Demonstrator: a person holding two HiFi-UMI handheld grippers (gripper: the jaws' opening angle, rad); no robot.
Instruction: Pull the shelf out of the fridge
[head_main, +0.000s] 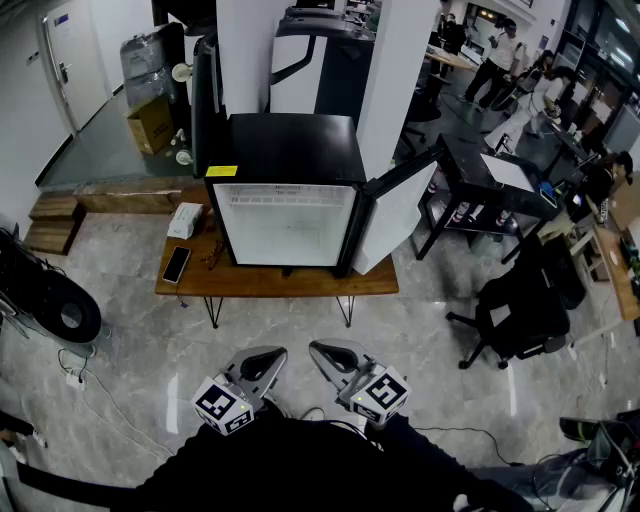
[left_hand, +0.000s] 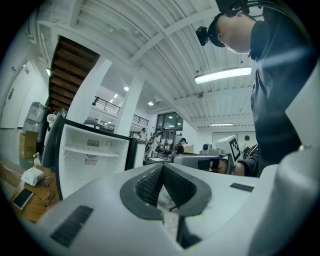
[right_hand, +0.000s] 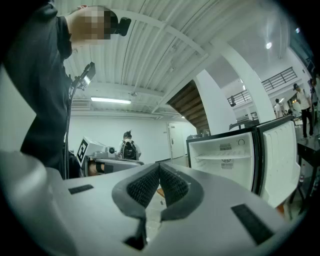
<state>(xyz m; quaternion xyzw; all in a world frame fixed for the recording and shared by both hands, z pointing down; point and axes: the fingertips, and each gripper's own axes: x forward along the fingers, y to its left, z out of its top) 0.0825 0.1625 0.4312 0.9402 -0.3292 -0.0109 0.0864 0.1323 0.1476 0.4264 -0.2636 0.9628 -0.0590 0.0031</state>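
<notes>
A black mini fridge (head_main: 285, 150) stands on a low wooden table (head_main: 270, 283), its door (head_main: 395, 215) swung open to the right. The white inside shows a thin shelf (head_main: 287, 203) high up, also visible as the shelf (left_hand: 92, 151) in the left gripper view and the shelf (right_hand: 225, 157) in the right gripper view. Both grippers hang close to my body, well short of the fridge. My left gripper (head_main: 274, 354) and right gripper (head_main: 318, 349) are shut with nothing between the jaws. The tips meet in each gripper's own view: left gripper (left_hand: 162, 167), right gripper (right_hand: 159, 167).
A phone (head_main: 176, 264) and a white box (head_main: 185, 219) lie on the table left of the fridge. A black office chair (head_main: 520, 310) and a dark cart (head_main: 490, 185) stand to the right. Cables (head_main: 80, 385) trail over the floor at left. People stand in the background.
</notes>
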